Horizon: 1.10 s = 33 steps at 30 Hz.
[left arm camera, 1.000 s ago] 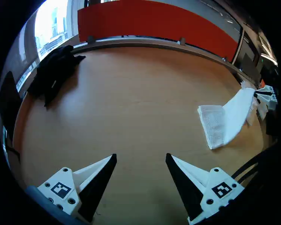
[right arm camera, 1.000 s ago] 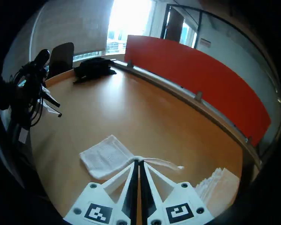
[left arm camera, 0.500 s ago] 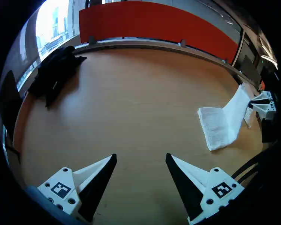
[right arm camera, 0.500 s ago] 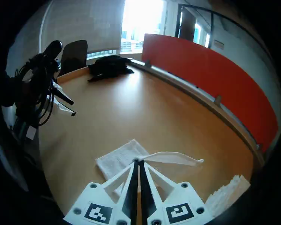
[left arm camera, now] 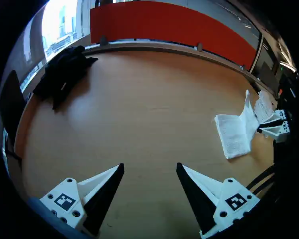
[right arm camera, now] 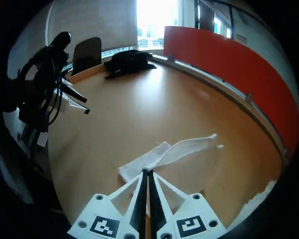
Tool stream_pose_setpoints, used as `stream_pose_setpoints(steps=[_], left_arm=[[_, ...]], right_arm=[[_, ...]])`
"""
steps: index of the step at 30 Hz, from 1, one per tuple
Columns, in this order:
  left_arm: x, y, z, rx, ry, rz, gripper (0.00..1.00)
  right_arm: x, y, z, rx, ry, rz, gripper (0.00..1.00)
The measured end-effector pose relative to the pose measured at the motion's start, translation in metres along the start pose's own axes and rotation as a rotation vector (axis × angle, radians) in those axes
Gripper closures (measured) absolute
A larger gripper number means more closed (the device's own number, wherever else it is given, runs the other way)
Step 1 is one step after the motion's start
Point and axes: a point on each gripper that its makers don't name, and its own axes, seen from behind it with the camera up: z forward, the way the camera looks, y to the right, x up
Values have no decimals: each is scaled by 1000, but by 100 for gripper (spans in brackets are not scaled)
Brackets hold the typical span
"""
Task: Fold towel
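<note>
Our right gripper (right arm camera: 146, 175) pinches the towel (right arm camera: 165, 154) near the table's (right arm camera: 149, 111) edge, one half lifted mid-fold; our left gripper (left arm camera: 149, 170) hangs spread; laying flat remains.

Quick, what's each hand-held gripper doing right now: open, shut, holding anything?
Left hand-held gripper: open, holding nothing.
Right hand-held gripper: shut on an edge of the white towel.

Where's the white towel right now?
In the left gripper view the towel lies on the table's right side, one end held up by the right hand-held gripper.
</note>
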Motion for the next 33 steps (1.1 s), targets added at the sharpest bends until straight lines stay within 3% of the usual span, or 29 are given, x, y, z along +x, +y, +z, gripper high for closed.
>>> stream_pose_setpoints(steps=[9,33], left_arm=[[-3,-5,-1,9,-4,1,3],[-3,-3,-2,6,-3,0,3]], right_arm=[[-21,-4,10,-4,-54,36,20],[-55,10,1,-44,-95,72,20]])
